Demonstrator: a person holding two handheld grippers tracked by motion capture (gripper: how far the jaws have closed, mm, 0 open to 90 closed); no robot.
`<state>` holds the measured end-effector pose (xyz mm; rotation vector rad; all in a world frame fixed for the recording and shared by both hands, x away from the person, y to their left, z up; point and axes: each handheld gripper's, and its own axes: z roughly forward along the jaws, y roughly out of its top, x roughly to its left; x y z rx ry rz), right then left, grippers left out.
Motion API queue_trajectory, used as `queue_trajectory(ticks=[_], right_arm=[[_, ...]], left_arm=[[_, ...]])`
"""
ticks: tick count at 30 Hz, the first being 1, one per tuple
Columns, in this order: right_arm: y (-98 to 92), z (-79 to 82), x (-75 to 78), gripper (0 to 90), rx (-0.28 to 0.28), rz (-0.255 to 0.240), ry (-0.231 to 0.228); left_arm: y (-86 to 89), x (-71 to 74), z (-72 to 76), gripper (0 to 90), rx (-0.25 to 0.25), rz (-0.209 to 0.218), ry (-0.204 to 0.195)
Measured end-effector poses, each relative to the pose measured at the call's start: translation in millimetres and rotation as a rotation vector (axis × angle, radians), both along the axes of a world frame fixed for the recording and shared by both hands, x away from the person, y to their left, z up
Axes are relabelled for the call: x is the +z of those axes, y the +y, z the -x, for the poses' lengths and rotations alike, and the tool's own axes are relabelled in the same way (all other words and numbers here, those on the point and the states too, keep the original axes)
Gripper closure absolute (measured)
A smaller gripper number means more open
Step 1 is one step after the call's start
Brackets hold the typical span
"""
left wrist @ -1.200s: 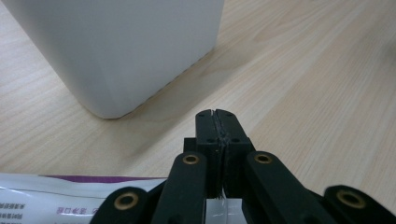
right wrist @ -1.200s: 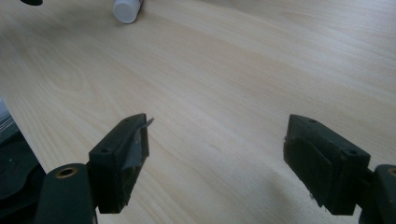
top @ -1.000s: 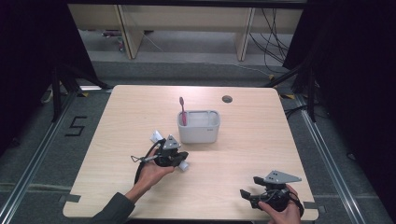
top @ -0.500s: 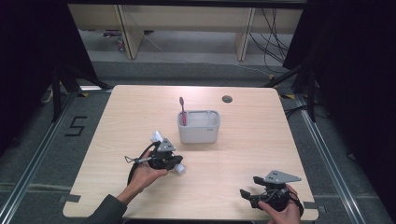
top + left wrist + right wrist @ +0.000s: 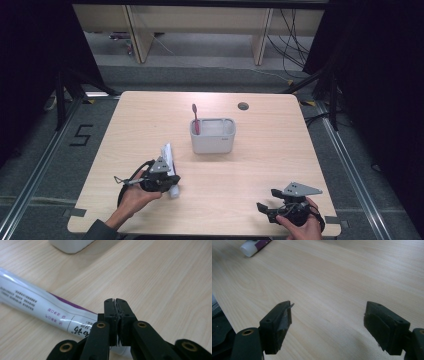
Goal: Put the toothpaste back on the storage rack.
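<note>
A white toothpaste tube with purple print lies on the wooden table, its cap toward the near edge. My left gripper sits over it, shut; in the left gripper view the tube runs in from the left and ends under the closed jaws, with a white sliver between them. My right gripper rests at the near right edge, jaws wide open over bare wood. The tube's cap lies far off in that view.
A white tub stands at mid-table with a red toothbrush upright in it; its base lies just beyond the tube. A round cable hole sits near the far edge. Dark floor surrounds the table.
My left hand has slid left and toward the near edge, and the tube went with it, swinging to point more toward the tub. The right hand has stayed put.
</note>
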<state>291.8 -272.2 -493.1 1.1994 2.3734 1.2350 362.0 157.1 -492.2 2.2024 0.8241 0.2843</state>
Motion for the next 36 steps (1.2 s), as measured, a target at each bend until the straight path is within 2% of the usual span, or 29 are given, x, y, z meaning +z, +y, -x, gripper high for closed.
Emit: queue_trajectory(ticks=[2, 3, 5, 8, 9, 12, 16, 17, 20, 21, 27, 28, 31, 32, 34, 35, 36], right_arm=[[0.0, -0.1, -0.2, 23.3, 0.001, 0.002, -0.004], [1.6, 1.8, 0.5, 23.3, -0.012, -0.017, 0.028], [1.8, 1.8, 0.5, 23.3, -0.016, -0.018, 0.037], [1.7, 1.6, 0.3, 23.3, -0.014, -0.017, 0.035], [1.4, 0.3, -0.4, 23.3, -0.013, -0.006, 0.016], [1.5, 1.5, 0.0, 23.3, -0.015, -0.015, 0.035], [1.9, 0.1, -1.2, 23.3, -0.009, -0.022, 0.018], [2.0, 1.3, -0.1, 23.3, -0.016, -0.017, 0.036], [1.9, 0.9, -0.2, 23.3, -0.011, -0.015, 0.025], [0.9, -0.7, -0.8, 23.3, -0.003, -0.006, 0.011], [3.0, 0.2, -1.1, 23.3, -0.007, -0.020, 0.026], [2.8, 0.0, -1.5, 23.3, -0.006, -0.019, 0.024], [1.8, -2.0, -1.5, 23.3, 0.005, 0.005, -0.002], [1.5, -1.8, -1.4, 23.3, 0.011, 0.003, -0.001], [1.8, -1.4, -1.4, 23.2, 0.007, 0.003, 0.006], [2.4, -1.9, -2.4, 23.3, 0.011, -0.003, -0.001], [2.9, -0.9, -1.2, 23.3, 0.011, -0.013, 0.022]], left_arm=[[5.0, -0.4, 2.8, 85.5, 0.001, -0.016, -0.007], [7.1, -0.7, 4.3, 85.5, 0.004, -0.034, -0.019], [11.8, -1.5, 7.1, 85.5, -0.005, -0.045, -0.015], [19.0, -3.2, 10.5, 85.8, -0.001, -0.054, -0.010], [21.6, -3.5, 11.4, 85.6, 0.001, -0.064, -0.011], [30.0, -3.6, 14.1, 85.3, 0.007, -0.080, -0.009], [41.0, -2.5, 15.8, 84.3, 0.017, -0.094, -0.008], [41.0, -2.5, 15.8, 84.3, 0.017, -0.094, -0.008], [48.1, -2.1, 17.2, 84.4, 0.032, -0.112, -0.012], [51.6, -2.4, 16.9, 84.1, 0.039, -0.112, -0.014], [62.6, -2.2, 16.3, 83.4, 0.067, -0.118, -0.008], [67.7, -1.3, 15.8, 83.2, 0.067, -0.130, -0.005], [73.3, -0.2, 16.2, 82.8, 0.072, -0.138, -0.004], [74.2, -0.7, 16.4, 82.5, 0.088, -0.129, -0.004], [76.1, -0.2, 15.6, 81.3, 0.081, -0.134, 0.001], [76.3, -0.9, 15.8, 81.3, 0.095, -0.126, -0.004], [76.8, -0.4, 15.9, 78.9, 0.091, -0.119, 0.002]])
